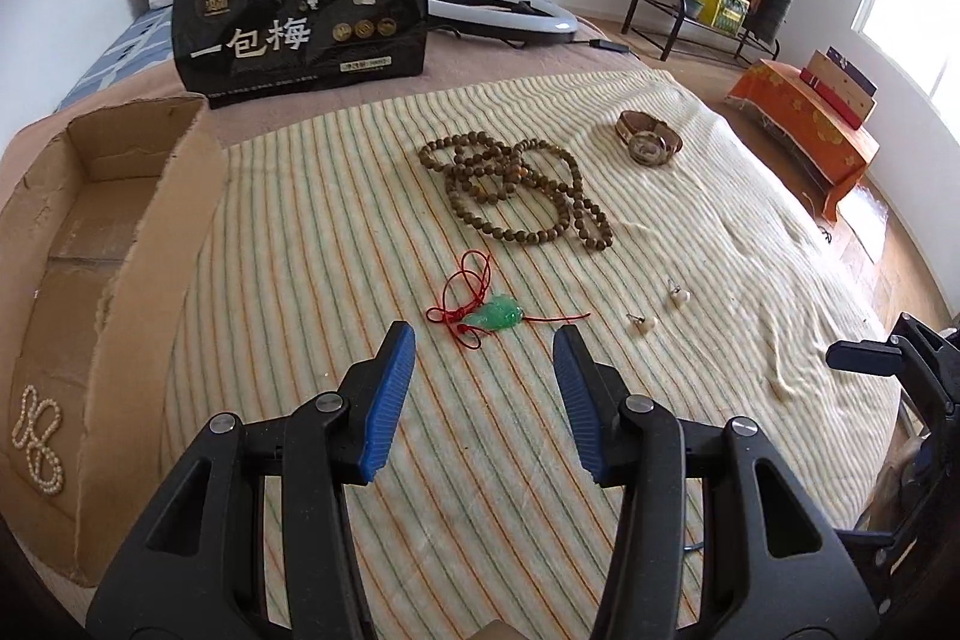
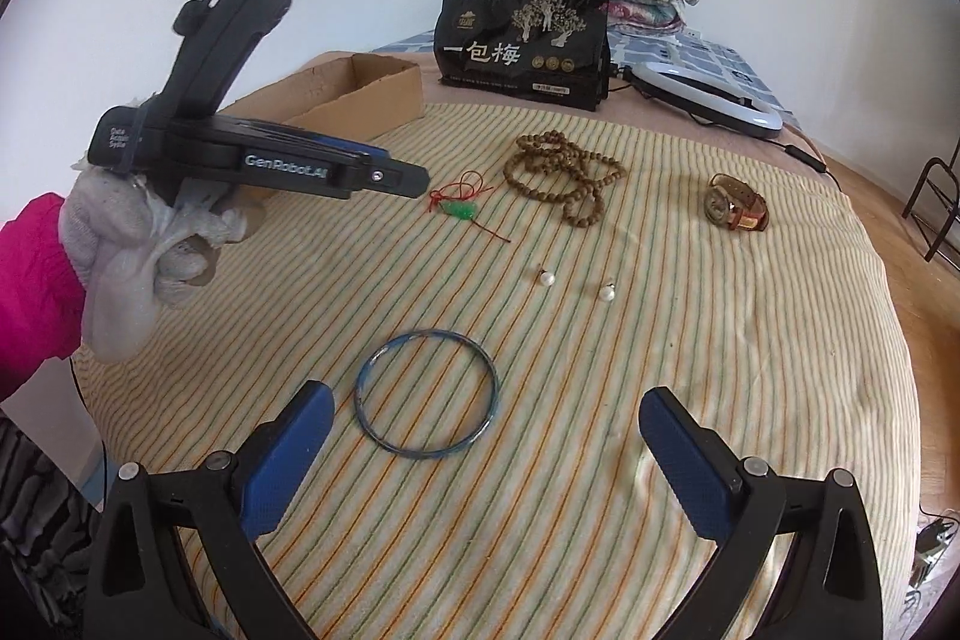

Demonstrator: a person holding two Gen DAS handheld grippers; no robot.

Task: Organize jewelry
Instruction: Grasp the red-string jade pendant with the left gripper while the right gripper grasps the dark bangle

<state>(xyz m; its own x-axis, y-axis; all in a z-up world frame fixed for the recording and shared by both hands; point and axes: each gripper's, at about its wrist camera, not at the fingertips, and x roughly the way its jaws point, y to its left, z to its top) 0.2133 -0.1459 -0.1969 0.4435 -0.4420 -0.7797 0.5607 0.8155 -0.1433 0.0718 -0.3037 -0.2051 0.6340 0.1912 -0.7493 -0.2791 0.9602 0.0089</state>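
On the striped cloth (image 1: 360,232) lies a green jade pendant (image 1: 495,317) on a red cord. My left gripper (image 1: 483,340) hovers just short of it, open, with nothing between the blue pads. Beyond it lie a brown bead necklace (image 1: 522,190), a brown-strapped watch (image 1: 649,139) and two pearl earrings (image 1: 642,322). A pearl string (image 1: 39,439) rests inside the cardboard box (image 1: 150,250) on the left. In the right wrist view my right gripper (image 2: 487,397) stands wide open around a thin blue bangle (image 2: 359,391) on the cloth, apart from it.
A black snack bag (image 2: 522,40) stands upright behind the box (image 2: 360,94), with a white ring light (image 2: 708,94) and folded quilts behind it. A gloved hand (image 2: 120,244) with a pink sleeve holds the left gripper (image 2: 414,178). The bed edge drops to a wooden floor on the right.
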